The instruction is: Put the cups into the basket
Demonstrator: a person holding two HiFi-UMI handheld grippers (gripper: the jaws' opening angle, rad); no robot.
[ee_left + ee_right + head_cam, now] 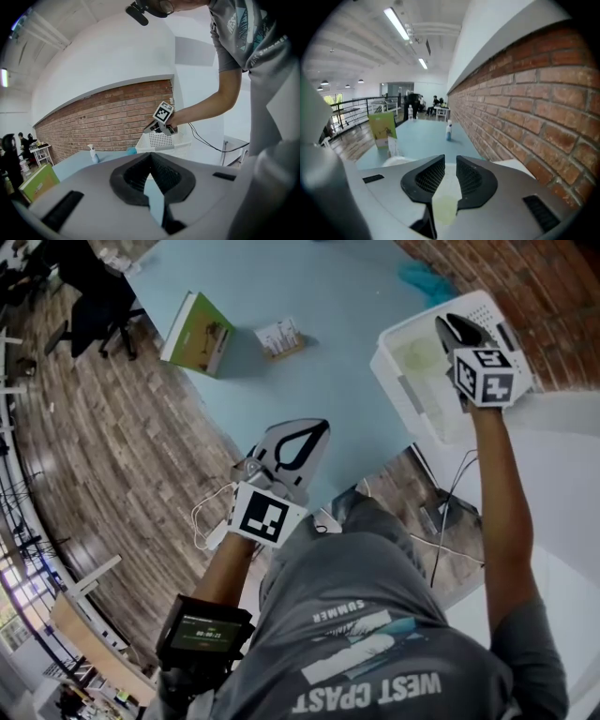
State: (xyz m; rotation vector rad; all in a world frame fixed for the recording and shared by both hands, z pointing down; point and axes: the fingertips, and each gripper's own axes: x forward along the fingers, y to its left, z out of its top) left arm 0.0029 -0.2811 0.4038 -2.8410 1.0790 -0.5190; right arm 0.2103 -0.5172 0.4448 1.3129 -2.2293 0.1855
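Note:
The white perforated basket [403,381] stands at the right edge of the light blue table [309,296]. Inside it lies a pale green cup [418,354]. My right gripper [448,322] hangs over the basket, open by a narrow gap with nothing between the fingers. In the right gripper view the pale green cup [444,208] shows below that gap [450,161]. My left gripper [317,427] is held over the table's near edge, away from the basket. Its tips [150,157] meet, shut on nothing. From the left gripper view the basket [161,140] sits ahead under the right gripper [161,123].
A green book [199,332] and a small card stand [279,337] are on the table's left part. A teal cloth [427,279] lies by the brick wall [525,277]. A spray bottle [448,131] stands farther along. A white table [562,456] adjoins on the right.

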